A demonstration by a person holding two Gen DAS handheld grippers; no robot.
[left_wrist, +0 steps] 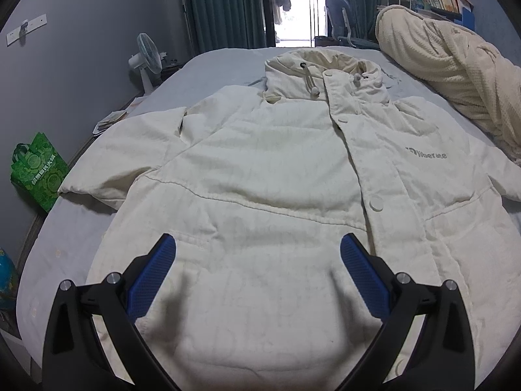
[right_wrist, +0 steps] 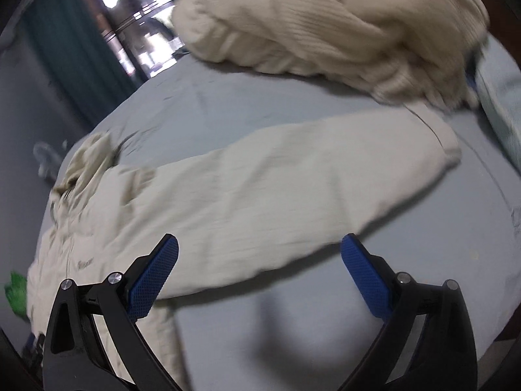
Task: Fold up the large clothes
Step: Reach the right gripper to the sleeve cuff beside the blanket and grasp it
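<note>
A large cream hooded jacket (left_wrist: 276,169) lies flat, front up, on the bed (left_wrist: 221,68), hood toward the far end, both sleeves spread out. My left gripper (left_wrist: 259,244) is open and empty, hovering over the jacket's lower front near the hem. In the right wrist view, which is blurred, the jacket's sleeve (right_wrist: 293,189) stretches out to the right across the grey-blue sheet (right_wrist: 293,325). My right gripper (right_wrist: 260,244) is open and empty, just above the sleeve's near edge.
A bunched cream blanket (left_wrist: 456,68) lies on the bed's far right side; it also shows in the right wrist view (right_wrist: 325,19). A white fan (left_wrist: 146,58) and a green bag (left_wrist: 39,172) stand on the floor at the left. Curtains and a door are behind.
</note>
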